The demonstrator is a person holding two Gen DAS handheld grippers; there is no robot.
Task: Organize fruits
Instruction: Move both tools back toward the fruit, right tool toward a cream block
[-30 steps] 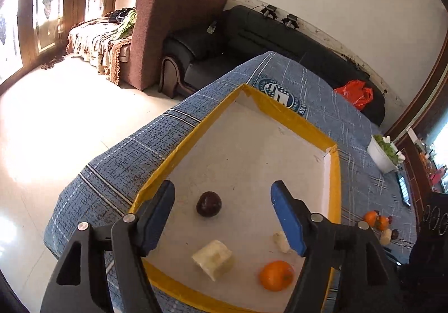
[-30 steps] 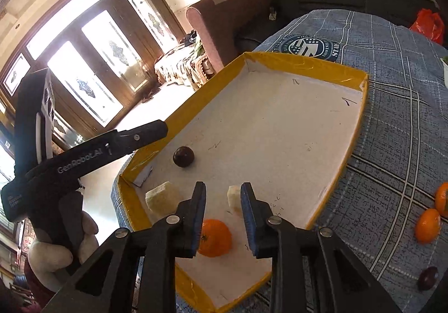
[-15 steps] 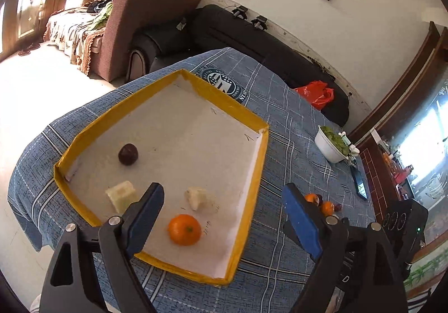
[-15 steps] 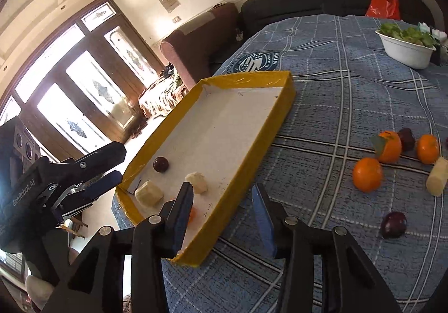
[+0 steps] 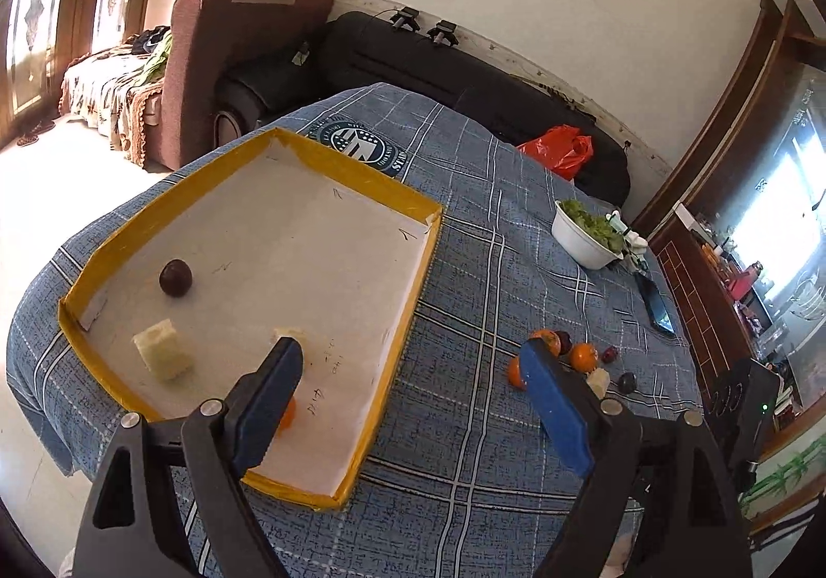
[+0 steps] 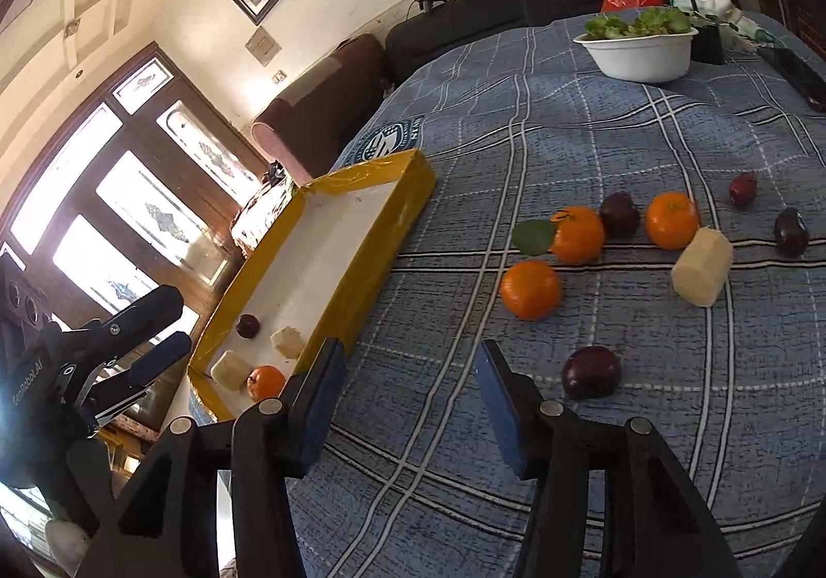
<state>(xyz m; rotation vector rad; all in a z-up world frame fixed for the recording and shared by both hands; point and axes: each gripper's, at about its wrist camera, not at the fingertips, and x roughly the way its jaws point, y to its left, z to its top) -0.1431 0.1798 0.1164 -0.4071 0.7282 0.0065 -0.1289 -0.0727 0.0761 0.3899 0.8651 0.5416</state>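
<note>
Fruits (image 6: 530, 290) loose on cloth; 4 pcs already in tray (image 6: 340, 291). My right gripper (image 6: 408, 402) spread wide, empty, left gripper (image 5: 408, 402) too. Next grab: plum (image 6: 591, 372) at 2 o'clock

"GenRoboLAI" is showing in white letters down the side of my left gripper (image 6: 155, 335), seen from the right wrist view; the last letters are looking soft. A round navy emblem (image 5: 359, 148) is sitting on the blue plaid cloth (image 5: 495, 278) past the tray's far corner, but its ring text is reading too small. Faint pen marks (image 5: 330, 361) on the tray (image 5: 413, 278) floor aren't reading as anything.
</note>
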